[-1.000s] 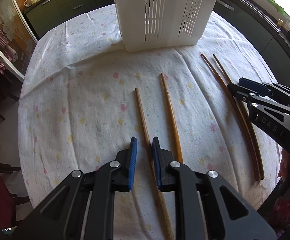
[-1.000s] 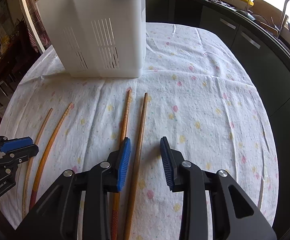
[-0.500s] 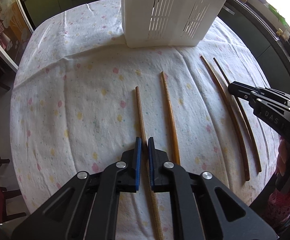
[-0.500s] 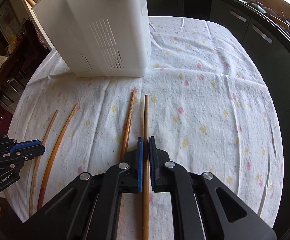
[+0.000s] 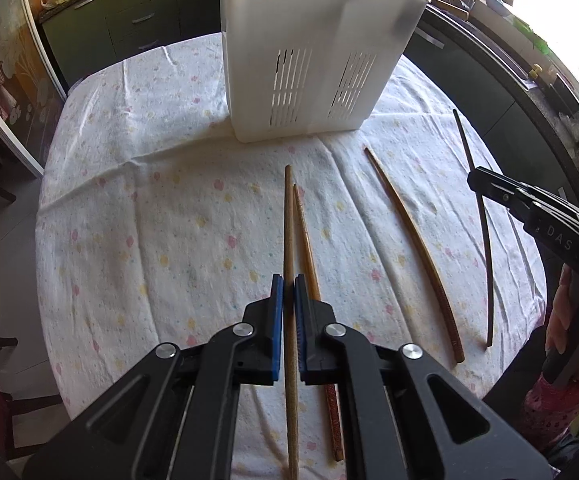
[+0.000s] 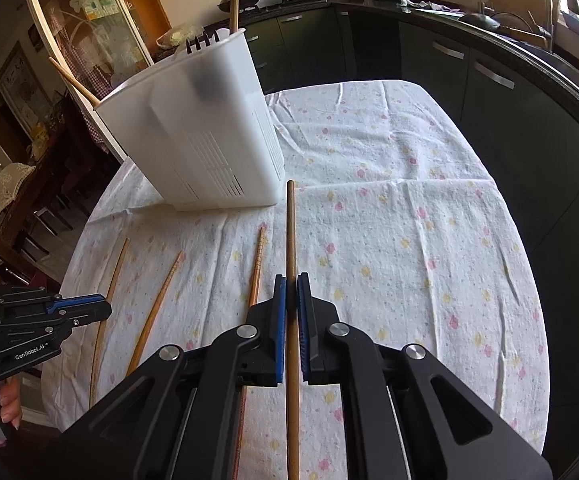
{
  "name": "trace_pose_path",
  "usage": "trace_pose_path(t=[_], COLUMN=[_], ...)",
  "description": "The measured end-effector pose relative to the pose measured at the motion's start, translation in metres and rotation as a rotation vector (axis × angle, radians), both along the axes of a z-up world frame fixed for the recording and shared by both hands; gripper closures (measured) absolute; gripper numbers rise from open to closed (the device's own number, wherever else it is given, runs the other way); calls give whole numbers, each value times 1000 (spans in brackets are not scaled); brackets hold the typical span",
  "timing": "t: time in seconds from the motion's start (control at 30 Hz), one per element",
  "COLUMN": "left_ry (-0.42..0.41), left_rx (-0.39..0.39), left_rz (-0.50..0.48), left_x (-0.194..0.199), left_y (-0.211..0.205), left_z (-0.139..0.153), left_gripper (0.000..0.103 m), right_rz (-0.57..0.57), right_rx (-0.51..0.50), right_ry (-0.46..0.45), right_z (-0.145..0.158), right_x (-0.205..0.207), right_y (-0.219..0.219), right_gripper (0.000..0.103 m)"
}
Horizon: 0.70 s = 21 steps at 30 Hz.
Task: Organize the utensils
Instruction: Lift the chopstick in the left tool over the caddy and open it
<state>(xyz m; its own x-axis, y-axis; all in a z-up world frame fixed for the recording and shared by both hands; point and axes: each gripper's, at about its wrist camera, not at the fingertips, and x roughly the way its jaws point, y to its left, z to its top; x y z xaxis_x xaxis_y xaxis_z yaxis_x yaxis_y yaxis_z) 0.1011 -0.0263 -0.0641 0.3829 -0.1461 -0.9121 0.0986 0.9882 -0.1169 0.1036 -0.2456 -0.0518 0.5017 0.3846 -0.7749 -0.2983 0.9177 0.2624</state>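
Observation:
My left gripper (image 5: 288,282) is shut on a light wooden chopstick (image 5: 288,224) and holds it above the table. A second chopstick (image 5: 307,240) lies on the cloth just right of it. A third chopstick (image 5: 409,244) lies further right. My right gripper (image 6: 291,282) is shut on a darker chopstick (image 6: 290,232) and holds it lifted; it shows dark in the left wrist view (image 5: 483,216). The white slotted utensil holder (image 5: 313,52) stands at the back and also shows in the right wrist view (image 6: 201,136), with several utensils in it.
The round table (image 6: 429,240) has a flowered cloth. Dark kitchen cabinets (image 6: 489,92) run behind and to the right. A glass cabinet (image 6: 89,40) and chairs stand at the left. The left gripper also shows in the right wrist view (image 6: 105,308).
Both grippers, shut on their chopsticks, have lifted them off the cloth. The holder now appears farther away and lower in both views.

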Motion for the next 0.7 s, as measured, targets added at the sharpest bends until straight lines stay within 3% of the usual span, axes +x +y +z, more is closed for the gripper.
trace_pose_path(t=[0.37, 0.7], left_ry=[-86, -167], left_rx=[1, -5], left_rz=[-18, -37], left_x=[-12, -28], left_y=[-2, -3], left_z=[36, 66], left_gripper=[97, 97], right_rz=[-5, -18], right_rx=[48, 74], right_ry=[-80, -99], right_z=[33, 38], right_x=[-20, -37], right_y=[-8, -19], right_gripper=[97, 97])
